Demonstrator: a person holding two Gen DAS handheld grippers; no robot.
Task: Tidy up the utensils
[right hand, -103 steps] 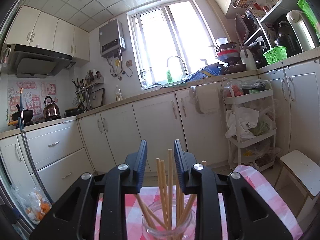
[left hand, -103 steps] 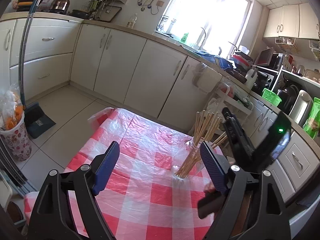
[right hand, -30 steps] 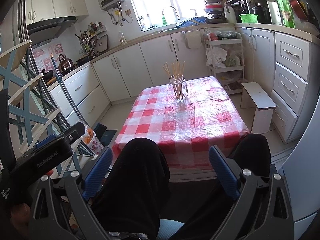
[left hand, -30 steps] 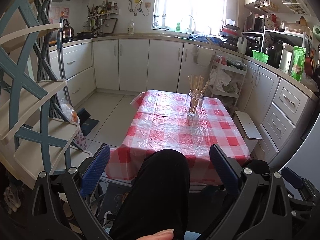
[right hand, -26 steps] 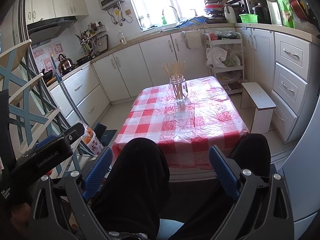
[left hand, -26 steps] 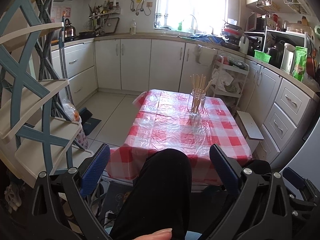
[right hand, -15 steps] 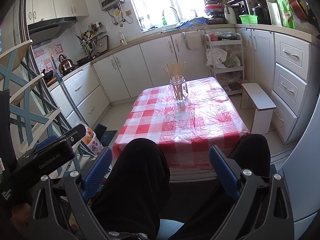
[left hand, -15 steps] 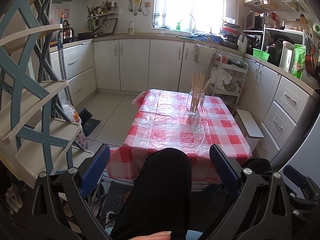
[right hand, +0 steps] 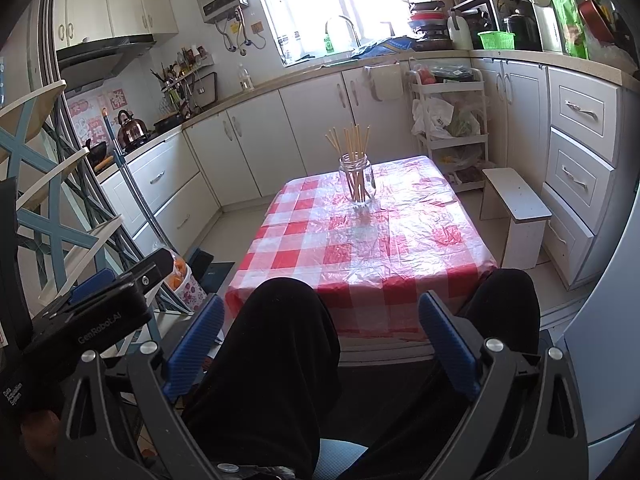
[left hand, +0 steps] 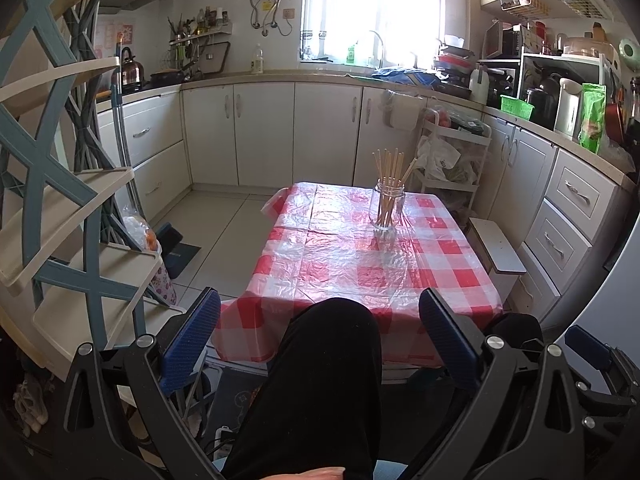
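My left claw (left hand: 319, 338) sits low in the frame, its blue pads spread wide with nothing between them; behind the gap is my knee (left hand: 328, 364) in black trousers. My right claw (right hand: 322, 336) is the same: spread wide, empty, held over my lap at the bottom of its picture.

The chopsticks (left hand: 390, 178) stand bunched in a clear glass jar (left hand: 387, 210), fanning out above its mouth. In the left view the jar is a little above and right of centre; in the right view the jar (right hand: 357, 184) and chopsticks (right hand: 352, 144) sit just above centre. It stands upright on the far half of the table (left hand: 340, 264), which is covered in a red-and-white checked cloth under clear plastic. Both claws are well apart from it, on the near side of the table.

A small white stool (right hand: 516, 200) stands on the floor just right of the table. At the left edge of both pictures is a blue and cream shelf rack (left hand: 60, 200). White cabinets (left hand: 260, 132) run across the back under a bright window (left hand: 372, 4).
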